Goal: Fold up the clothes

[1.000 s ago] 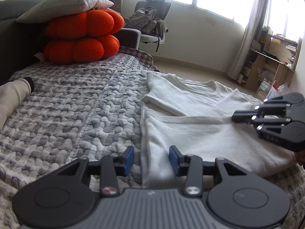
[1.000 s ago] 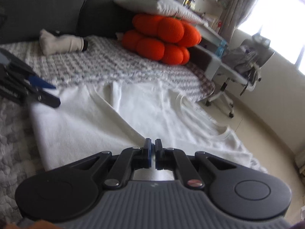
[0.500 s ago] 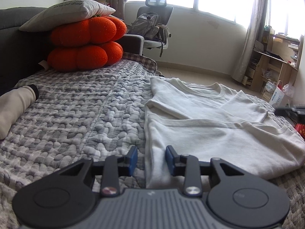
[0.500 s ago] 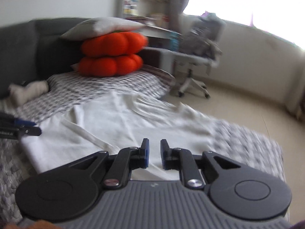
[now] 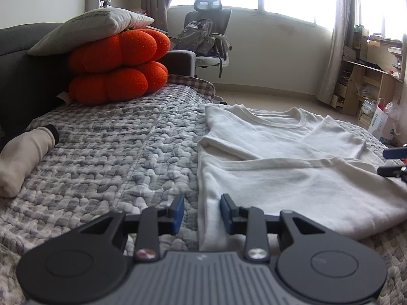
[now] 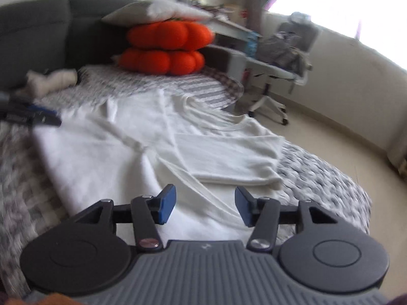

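Right gripper [image 6: 204, 207], pinched together a second ago, now gapes over shirt [image 6: 132, 152]; left gripper [image 5: 202, 213] stays parted; cushions [image 5: 117, 68] beyond.

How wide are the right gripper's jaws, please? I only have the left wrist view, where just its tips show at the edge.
Observer: The right gripper is wide open and holds nothing. The white T-shirt lies below its fingers.
Operator: Thank you. Does the shirt hang off the bed on that side?
Observer: No. The folded-in sleeve rests flat, and grey quilt shows beyond it before the floor.
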Action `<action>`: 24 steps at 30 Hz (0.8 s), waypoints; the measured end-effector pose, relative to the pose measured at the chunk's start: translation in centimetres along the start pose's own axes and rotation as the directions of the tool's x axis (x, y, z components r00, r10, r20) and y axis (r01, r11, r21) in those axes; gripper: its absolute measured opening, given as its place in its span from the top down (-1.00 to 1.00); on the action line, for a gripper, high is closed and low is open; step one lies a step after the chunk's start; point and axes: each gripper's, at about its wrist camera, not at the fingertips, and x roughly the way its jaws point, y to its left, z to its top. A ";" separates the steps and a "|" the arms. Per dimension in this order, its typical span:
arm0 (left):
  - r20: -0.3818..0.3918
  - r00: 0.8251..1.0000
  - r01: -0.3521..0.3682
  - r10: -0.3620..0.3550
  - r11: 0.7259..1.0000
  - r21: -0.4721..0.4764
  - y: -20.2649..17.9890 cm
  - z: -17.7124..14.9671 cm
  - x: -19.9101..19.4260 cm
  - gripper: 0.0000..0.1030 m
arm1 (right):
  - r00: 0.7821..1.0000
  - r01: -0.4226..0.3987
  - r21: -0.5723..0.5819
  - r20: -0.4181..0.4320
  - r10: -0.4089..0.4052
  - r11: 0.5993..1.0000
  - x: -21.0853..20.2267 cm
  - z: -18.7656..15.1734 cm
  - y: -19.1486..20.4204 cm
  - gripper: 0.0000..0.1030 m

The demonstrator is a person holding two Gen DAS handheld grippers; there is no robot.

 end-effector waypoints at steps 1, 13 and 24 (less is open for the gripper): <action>0.001 1.000 -0.003 0.003 1.000 0.003 -0.1 0.0 0.0 0.38 | 1.000 -0.008 -0.014 -0.017 0.007 1.000 0.7 0.0 0.0 0.14; 0.028 0.999 -0.044 0.042 0.997 0.064 -0.6 0.0 -0.4 0.45 | 0.991 0.129 -0.009 0.019 -0.129 0.992 1.0 0.2 0.8 0.94; 0.050 0.997 -0.060 0.057 0.995 0.074 -0.8 -0.1 -0.7 0.45 | 0.982 0.175 0.336 0.000 -0.186 0.925 -2.4 -2.9 -1.9 0.39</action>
